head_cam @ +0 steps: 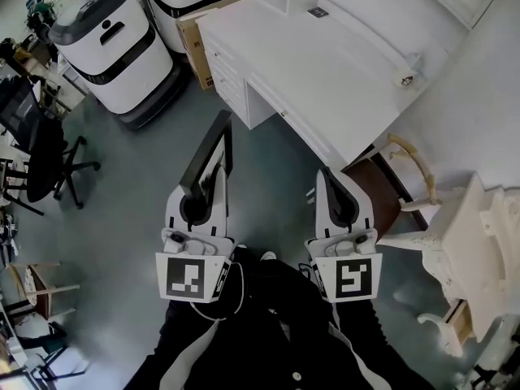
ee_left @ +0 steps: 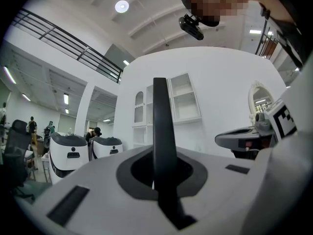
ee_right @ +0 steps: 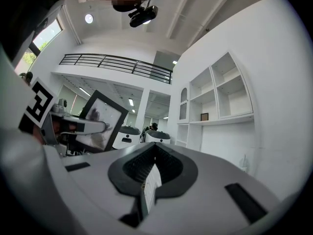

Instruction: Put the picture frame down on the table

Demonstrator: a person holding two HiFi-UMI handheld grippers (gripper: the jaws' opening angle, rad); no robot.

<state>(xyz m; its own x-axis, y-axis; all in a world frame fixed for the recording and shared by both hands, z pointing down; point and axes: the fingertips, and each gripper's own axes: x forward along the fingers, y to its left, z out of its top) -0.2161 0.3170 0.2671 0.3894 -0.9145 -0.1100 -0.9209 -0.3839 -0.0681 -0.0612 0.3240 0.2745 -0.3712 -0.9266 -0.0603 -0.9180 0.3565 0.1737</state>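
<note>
The picture frame (head_cam: 208, 149) is gripped edge-on by the left gripper (head_cam: 205, 187), whose jaws are closed on its lower edge. It is held upright in the air, short of the white table (head_cam: 325, 63) and well apart from its top. In the left gripper view the dark edge of the frame (ee_left: 161, 121) is seen rising straight up out of the jaws of the left gripper (ee_left: 159, 175). The right gripper (head_cam: 331, 181) is held beside it, nearer the table's front corner. Its jaws are drawn together in the right gripper view (ee_right: 149, 173), and only a thin pale strip is seen at the seam. What that strip is cannot be told.

The table's top is mostly bare, and drawers (head_cam: 227, 75) are set into its left end. A grey floor (head_cam: 268, 185) is spread below the table. A cardboard box (head_cam: 195, 39) is set against the table's left end, and two white machines (head_cam: 110, 47) with dark tops are stood beyond it. A black office chair (head_cam: 49, 157) is seen far left of the table. A chair with a brown seat (head_cam: 378, 189) is placed at the table's near right corner.
</note>
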